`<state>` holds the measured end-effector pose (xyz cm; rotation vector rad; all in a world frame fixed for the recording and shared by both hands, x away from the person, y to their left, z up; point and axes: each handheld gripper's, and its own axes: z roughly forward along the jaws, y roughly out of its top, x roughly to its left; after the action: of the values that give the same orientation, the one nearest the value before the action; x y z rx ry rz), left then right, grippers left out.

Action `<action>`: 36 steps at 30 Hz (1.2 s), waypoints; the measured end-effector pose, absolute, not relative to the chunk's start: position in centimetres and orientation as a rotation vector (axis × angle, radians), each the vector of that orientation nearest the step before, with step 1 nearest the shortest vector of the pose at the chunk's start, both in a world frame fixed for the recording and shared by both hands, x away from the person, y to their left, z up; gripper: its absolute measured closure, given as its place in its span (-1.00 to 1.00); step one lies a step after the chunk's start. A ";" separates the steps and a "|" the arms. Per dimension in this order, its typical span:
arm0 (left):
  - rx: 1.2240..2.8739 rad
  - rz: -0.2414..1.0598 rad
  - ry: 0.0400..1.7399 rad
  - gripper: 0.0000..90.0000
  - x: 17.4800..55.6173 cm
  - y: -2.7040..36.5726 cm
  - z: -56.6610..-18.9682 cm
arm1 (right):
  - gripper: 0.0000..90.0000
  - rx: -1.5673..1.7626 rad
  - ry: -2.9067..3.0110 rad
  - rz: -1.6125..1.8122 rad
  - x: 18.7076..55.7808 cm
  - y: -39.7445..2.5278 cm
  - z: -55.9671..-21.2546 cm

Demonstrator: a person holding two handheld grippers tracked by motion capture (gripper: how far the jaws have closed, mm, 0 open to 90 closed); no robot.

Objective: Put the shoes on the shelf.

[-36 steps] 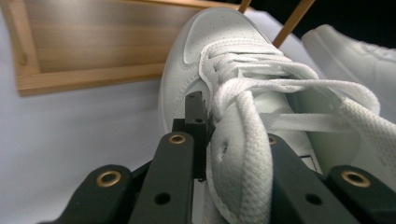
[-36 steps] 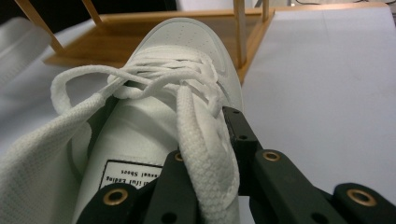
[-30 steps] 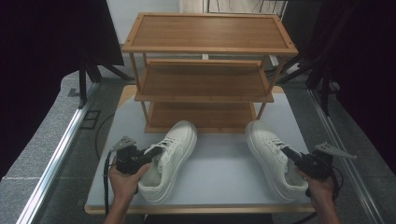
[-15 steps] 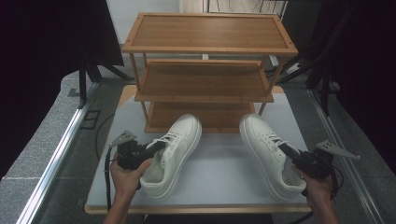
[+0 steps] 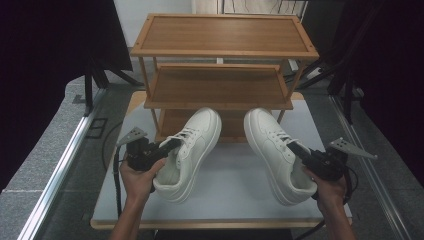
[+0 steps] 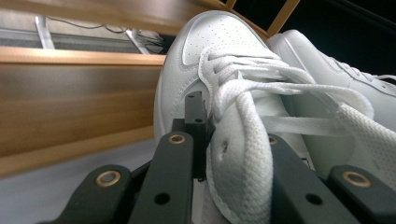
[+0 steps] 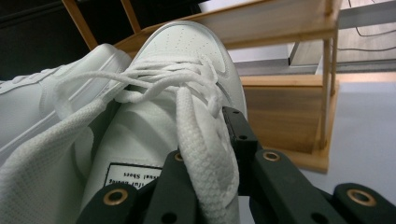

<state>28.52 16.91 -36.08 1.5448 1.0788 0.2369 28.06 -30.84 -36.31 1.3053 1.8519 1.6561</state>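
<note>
Two white lace-up sneakers are held over the pale table, toes toward the wooden shoe rack. My left gripper is shut on the collar edge of the left sneaker; its jaws clamp the padded rim. The right sneaker is held the same way by my right gripper, whose jaws pinch its collar. Both toes reach the front of the rack's bottom shelf. In each gripper view the other sneaker lies alongside.
The rack has three slatted wooden shelves, all bare on top. Its thin side posts flank the bottom opening. Grey floor with a metal rail lies left of the table, dark curtains stand on both sides.
Both sneakers have moved forward toward the rack, toes now at the bottom shelf's front. The right one has also swung closer to the left one.
</note>
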 end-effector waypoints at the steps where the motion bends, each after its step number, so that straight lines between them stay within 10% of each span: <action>1: 1.536 0.233 1.080 0.84 28.7 16.9 -35.9 | 0.87 1.299 1.851 1.657 28.1 -30.7 -36.1; 36: 1.466 0.330 1.095 0.83 32.8 16.4 -30.5 | 0.87 1.270 1.802 1.683 31.8 -26.4 -30.8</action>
<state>32.75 16.37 -30.48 1.4658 1.0947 0.3299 31.81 -26.43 -30.77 1.2702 1.8023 1.6830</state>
